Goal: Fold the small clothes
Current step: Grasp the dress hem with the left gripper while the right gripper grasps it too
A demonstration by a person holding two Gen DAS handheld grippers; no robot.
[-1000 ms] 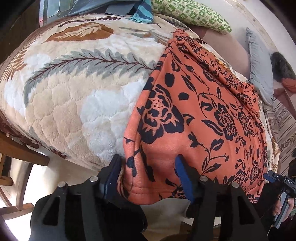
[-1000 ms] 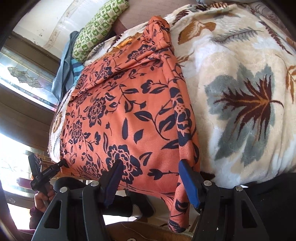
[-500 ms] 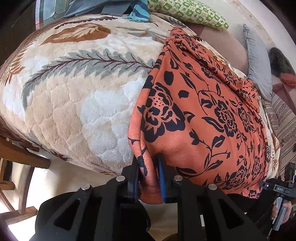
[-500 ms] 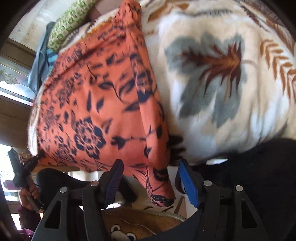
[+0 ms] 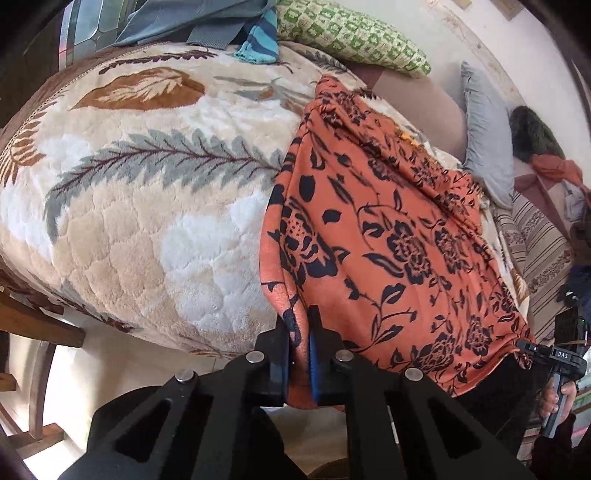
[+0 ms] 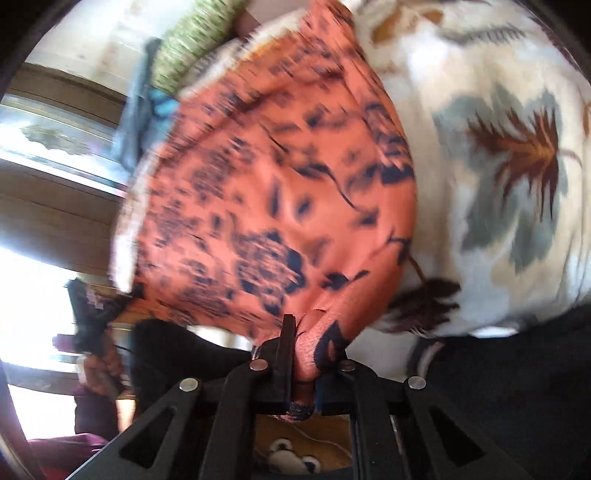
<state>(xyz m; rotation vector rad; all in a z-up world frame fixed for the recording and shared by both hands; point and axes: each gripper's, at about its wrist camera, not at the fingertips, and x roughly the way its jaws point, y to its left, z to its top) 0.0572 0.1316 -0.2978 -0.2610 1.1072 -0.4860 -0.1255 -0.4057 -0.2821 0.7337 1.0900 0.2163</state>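
Right hand-held gripper (image 6: 303, 363) now clamped, orange garment (image 6: 280, 192) bunched

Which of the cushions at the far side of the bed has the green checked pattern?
The long green-and-cream checked pillow lying along the bed's far edge, beside the blue striped cloth. The other cushion, the plain grey pillow, stands further right and has no pattern.

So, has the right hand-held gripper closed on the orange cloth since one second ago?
Yes. The right hand-held gripper was open around the orange cloth hem; now it pinches that corner, beside the blanket.
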